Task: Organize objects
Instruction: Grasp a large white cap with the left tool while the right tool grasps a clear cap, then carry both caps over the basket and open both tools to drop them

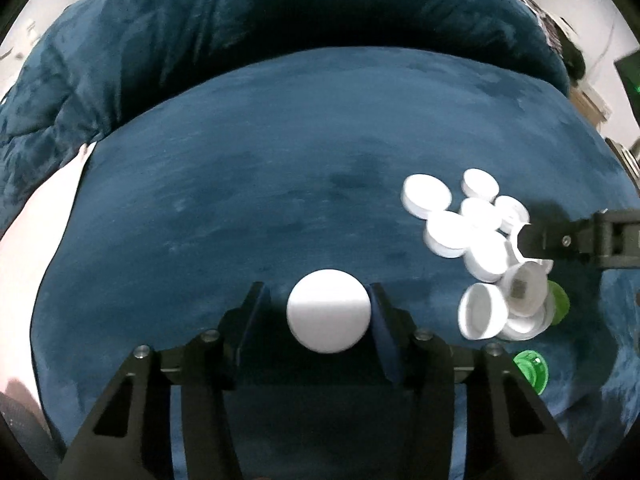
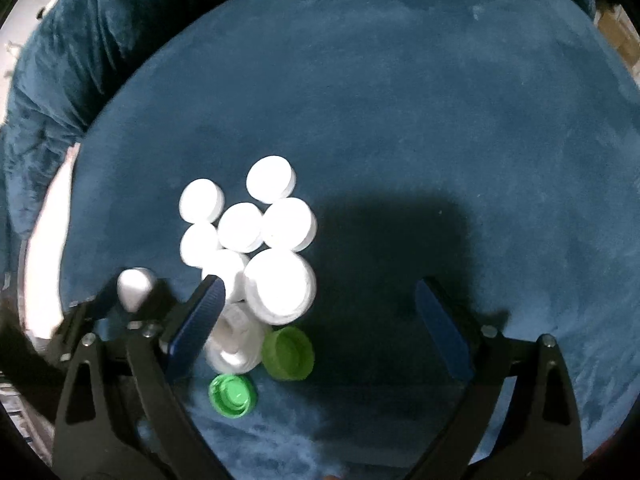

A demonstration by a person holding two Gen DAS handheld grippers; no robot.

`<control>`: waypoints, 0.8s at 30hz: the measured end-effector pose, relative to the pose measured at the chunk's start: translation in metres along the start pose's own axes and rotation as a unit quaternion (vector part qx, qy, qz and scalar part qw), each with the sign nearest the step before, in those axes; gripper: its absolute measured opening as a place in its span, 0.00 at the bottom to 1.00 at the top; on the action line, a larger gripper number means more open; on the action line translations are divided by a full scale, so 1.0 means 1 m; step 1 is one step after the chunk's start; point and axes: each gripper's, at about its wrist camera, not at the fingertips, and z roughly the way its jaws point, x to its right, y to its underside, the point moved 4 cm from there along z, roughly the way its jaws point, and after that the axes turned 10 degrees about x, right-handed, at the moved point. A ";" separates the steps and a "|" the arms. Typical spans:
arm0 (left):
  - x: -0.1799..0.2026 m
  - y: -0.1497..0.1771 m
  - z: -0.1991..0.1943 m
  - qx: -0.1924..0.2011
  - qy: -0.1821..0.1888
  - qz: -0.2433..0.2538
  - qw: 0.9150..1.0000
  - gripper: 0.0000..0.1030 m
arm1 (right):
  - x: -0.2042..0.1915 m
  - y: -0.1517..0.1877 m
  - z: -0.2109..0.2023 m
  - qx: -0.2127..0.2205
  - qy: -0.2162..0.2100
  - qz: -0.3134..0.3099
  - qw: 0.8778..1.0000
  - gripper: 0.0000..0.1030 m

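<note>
My left gripper (image 1: 316, 304) is closed around a white round cap (image 1: 329, 310) above the blue velvet seat; the cap touches the right pad, with a small gap at the left one. A pile of several white caps (image 1: 472, 232) lies to the right, with two green caps (image 1: 530, 368) at its near end. The right gripper's finger (image 1: 560, 238) reaches over that pile. In the right wrist view, my right gripper (image 2: 320, 320) is open and empty above the white caps (image 2: 280, 284). A light green cap (image 2: 288, 354) and a bright green cap (image 2: 232, 395) lie between its fingers.
The blue velvet cushion (image 2: 400, 100) covers most of both views, with a padded backrest (image 1: 240, 20) behind. The left gripper with its white cap (image 2: 134, 288) shows at the lower left of the right wrist view. A pale floor (image 1: 36, 232) lies past the seat's left edge.
</note>
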 end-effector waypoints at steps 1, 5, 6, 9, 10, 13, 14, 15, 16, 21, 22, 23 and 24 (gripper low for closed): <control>-0.003 0.001 -0.001 -0.001 -0.002 -0.002 1.000 0.51 | -0.001 0.000 0.003 0.000 0.007 -0.005 1.000 0.92; -0.013 0.007 0.000 -0.008 -0.002 -0.007 1.000 0.51 | -0.003 0.001 0.011 -0.003 0.040 -0.024 0.999 0.92; -0.014 0.007 -0.001 -0.008 -0.001 -0.007 1.000 0.52 | -0.002 0.001 0.012 -0.004 0.052 -0.029 0.998 0.92; -0.019 0.007 -0.002 -0.007 0.004 -0.016 1.000 0.52 | 0.008 0.001 0.008 -0.008 0.091 -0.032 0.995 0.92; -0.020 0.006 -0.002 -0.007 0.006 -0.021 1.000 0.52 | 0.014 0.001 0.005 -0.009 0.093 -0.026 0.995 0.92; -0.021 0.005 -0.001 -0.007 0.009 -0.028 1.000 0.54 | 0.017 0.000 -0.002 -0.003 0.057 -0.005 0.998 0.92; -0.022 0.005 0.000 -0.007 0.009 -0.027 1.000 0.55 | 0.015 -0.001 -0.003 -0.001 0.049 -0.007 0.999 0.92; -0.022 0.005 0.001 -0.007 0.009 -0.026 1.000 0.55 | 0.013 -0.001 -0.004 0.001 0.047 -0.012 0.999 0.91; -0.022 0.005 0.002 -0.008 0.009 -0.024 1.000 0.55 | 0.010 0.000 -0.003 0.001 0.045 -0.021 0.999 0.89; -0.026 0.004 0.001 -0.007 0.027 -0.046 0.999 0.40 | 0.003 0.005 0.005 -0.015 0.064 -0.065 0.996 0.41; -0.027 0.004 -0.001 -0.005 0.031 -0.053 0.998 0.40 | 0.004 0.004 0.002 -0.015 0.057 -0.061 0.996 0.39; -0.028 0.003 -0.003 -0.002 0.034 -0.060 0.998 0.40 | 0.005 0.003 -0.002 -0.012 0.049 -0.057 0.997 0.39; -0.029 0.004 -0.006 -0.001 0.038 -0.066 0.997 0.40 | 0.006 0.002 -0.005 -0.010 0.044 -0.055 0.997 0.39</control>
